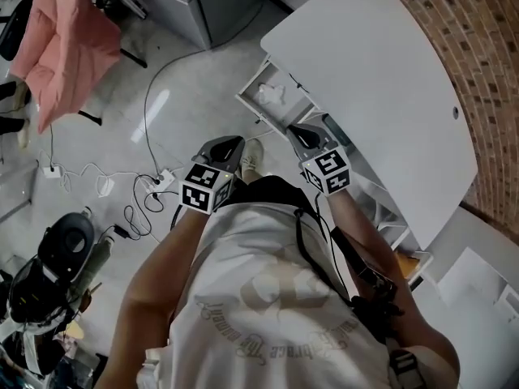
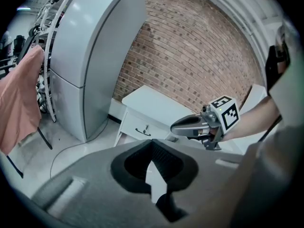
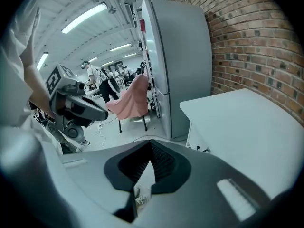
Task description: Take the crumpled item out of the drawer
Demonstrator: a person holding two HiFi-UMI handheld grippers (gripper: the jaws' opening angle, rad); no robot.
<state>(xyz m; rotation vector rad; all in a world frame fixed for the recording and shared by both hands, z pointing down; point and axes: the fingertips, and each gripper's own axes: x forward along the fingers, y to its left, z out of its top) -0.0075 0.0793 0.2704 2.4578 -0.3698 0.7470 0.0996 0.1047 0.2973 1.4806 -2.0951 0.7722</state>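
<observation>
Your left gripper (image 2: 153, 144) has its jaws pressed together with nothing between them, and your right gripper (image 3: 151, 145) is the same (tips meeting, empty). In the head view both hang side by side above the floor, short of the open drawer (image 1: 250, 104), which juts from the white desk (image 1: 381, 87) at twelve o'clock of them. The crumpled item (image 1: 270, 95), white, lies inside that drawer, at one o'clock from your left gripper and eleven o'clock from your right. A pink cloth (image 1: 65, 47) hangs at ten o'clock.
</observation>
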